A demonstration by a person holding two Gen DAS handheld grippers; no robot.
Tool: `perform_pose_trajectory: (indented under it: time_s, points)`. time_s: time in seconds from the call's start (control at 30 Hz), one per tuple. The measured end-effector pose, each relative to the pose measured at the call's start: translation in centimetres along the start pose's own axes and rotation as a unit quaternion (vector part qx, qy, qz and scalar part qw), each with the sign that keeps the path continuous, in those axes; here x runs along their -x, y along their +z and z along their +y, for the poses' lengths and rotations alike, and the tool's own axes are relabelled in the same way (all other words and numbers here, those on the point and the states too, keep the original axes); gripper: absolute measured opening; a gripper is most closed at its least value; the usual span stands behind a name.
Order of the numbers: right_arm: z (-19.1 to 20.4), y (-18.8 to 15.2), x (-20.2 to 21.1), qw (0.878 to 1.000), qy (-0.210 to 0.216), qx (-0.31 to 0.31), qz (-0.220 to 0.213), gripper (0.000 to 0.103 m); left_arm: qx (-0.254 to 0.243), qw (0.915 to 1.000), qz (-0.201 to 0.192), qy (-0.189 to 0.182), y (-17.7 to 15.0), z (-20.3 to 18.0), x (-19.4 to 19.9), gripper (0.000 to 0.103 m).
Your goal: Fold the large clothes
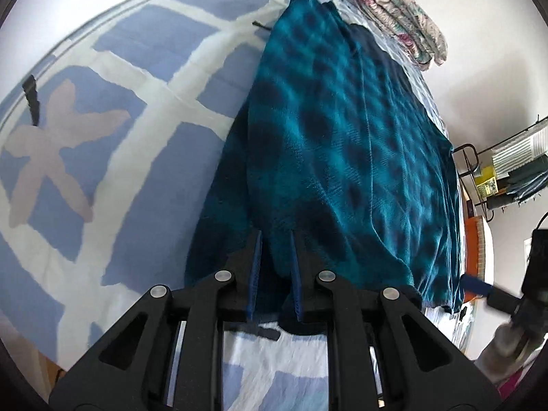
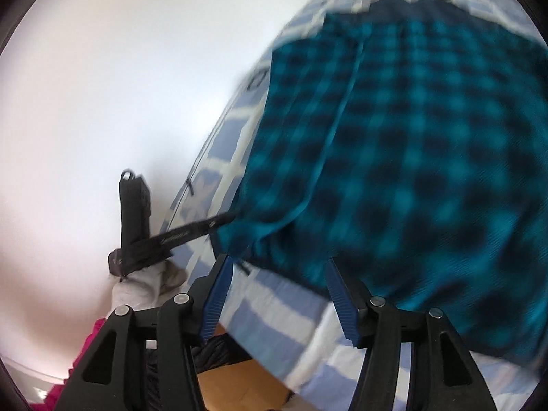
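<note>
Left wrist view: left gripper point(image 1: 275, 239) has its blue-padded fingers point(image 1: 255, 260) drawn close, pinching the near hem of the teal-and-navy checked garment point(image 1: 342, 130). The garment lies on the bed point(image 1: 137, 157), along the side nearer the wall, its long axis running from the foot edge at the gripper away toward the far end. A darker under-layer shows along its left border and at the far end. Only this view shows the rolled floral quilt point(image 1: 397, 13) at the bed's far corner, a wire rack point(image 1: 510, 167) by the wall, and the right gripper's blue tip point(image 1: 474, 282) just beside the garment's near right corner.

Right wrist view, motion-blurred: right gripper point(image 2: 279, 267) with fingers point(image 2: 215, 294) spread wide, nothing between them; the garment's point(image 2: 411, 157) hem lies just ahead. This view alone shows the left gripper point(image 2: 181, 236) from the side, its tip at the garment's near corner, with wooden floor point(image 2: 236, 387) below the bed point(image 2: 274, 325) edge.
</note>
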State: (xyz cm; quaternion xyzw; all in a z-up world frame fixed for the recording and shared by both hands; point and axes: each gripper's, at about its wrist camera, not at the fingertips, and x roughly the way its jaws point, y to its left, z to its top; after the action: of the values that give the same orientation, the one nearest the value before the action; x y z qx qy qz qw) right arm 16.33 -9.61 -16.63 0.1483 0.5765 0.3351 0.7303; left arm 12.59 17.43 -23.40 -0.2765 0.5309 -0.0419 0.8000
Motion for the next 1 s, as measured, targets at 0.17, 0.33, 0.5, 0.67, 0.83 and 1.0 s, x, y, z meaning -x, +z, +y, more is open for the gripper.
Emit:
perform_pose_trajectory:
  time_s: [0.17,0.33,0.5,0.67,0.83,1.0]
  points:
    - [-0.1,0.4,-3.7,0.999,0.028,-0.022,0.02,0.061,-0.019,0.9998,-0.008,0.008,0.2,-1.9,-0.3,0.014]
    - [-2.3,1.7,-6.2,0.994,0.056,-0.093,0.029,0.066,-0.043,0.9988,-0.007,0.024,0.3,-3.2,-1.1,0.014]
    - [-3.6,1.6,-8.9,0.99,0.05,-0.12,0.062,0.059,-0.052,0.9984,-0.008,0.021,0.3,-3.8,-1.0,0.014]
    - [-2.3,0.9,-10.1,0.992,0.054,-0.077,0.081,0.005,-0.029,0.9993,-0.017,0.02,0.2,-2.4,0.2,0.038]
    - [-2.7,0.4,-9.8,0.994,0.039,-0.071,0.076,0.002,-0.009,0.9999,0.009,-0.001,-1.0,-1.3,-0.1,0.039]
    - [-4.3,0.0,-9.7,0.992,0.038,-0.096,0.079,0.001,-0.055,0.9981,0.019,0.02,-2.0,-3.0,-1.3,0.02]
